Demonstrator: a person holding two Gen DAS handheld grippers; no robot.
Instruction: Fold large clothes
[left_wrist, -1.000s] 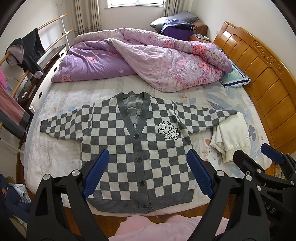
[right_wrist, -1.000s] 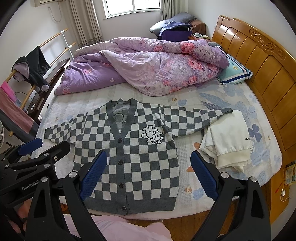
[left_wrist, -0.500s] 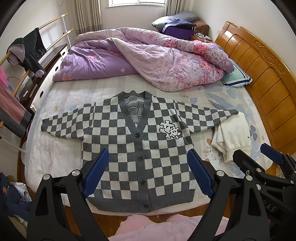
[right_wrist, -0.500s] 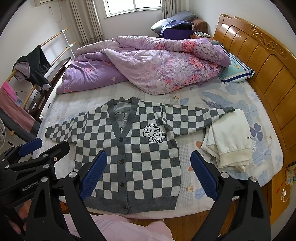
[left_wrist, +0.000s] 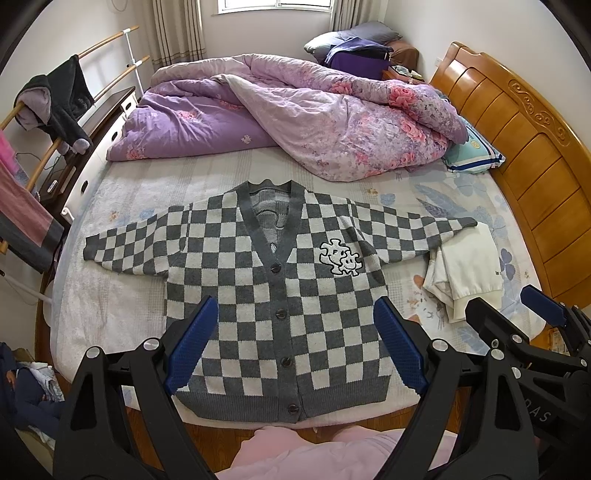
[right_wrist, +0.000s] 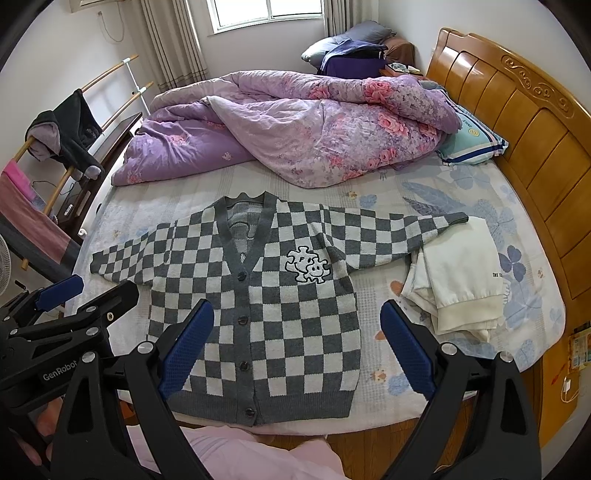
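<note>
Both grippers hang wide open and empty above the foot of the bed, each pair of blue pads spread across the lower half of the frame. The left gripper (left_wrist: 295, 347) looks down on the cardigan (left_wrist: 273, 295) between its pads; the right gripper (right_wrist: 297, 349) does the same from slightly further right, with the left tool's black frame showing at its lower left edge.

The grey-and-white checked cardigan lies flat at the centre of both frames, buttoned, collar toward the top, hem along the near edge of the bed (left_wrist: 122, 206). Its sleeves spread out to either side. The sleeve at frame right ends with its cuff on a folded white garment (left_wrist: 469, 266), which sits at the right of the mattress. A rumpled purple quilt (left_wrist: 303, 110) fills the upper centre, well apart from the cardigan, and the wooden headboard (left_wrist: 517, 147) curves down the right edge.

Over the past second the cardigan has grown slightly larger in both views while its lie on the bed is unchanged, which suggests the grippers are edging closer. No fold has yet been made; the work appears to be at its opening approach, with a sleeve or a hem corner the likely first hold.
</note>
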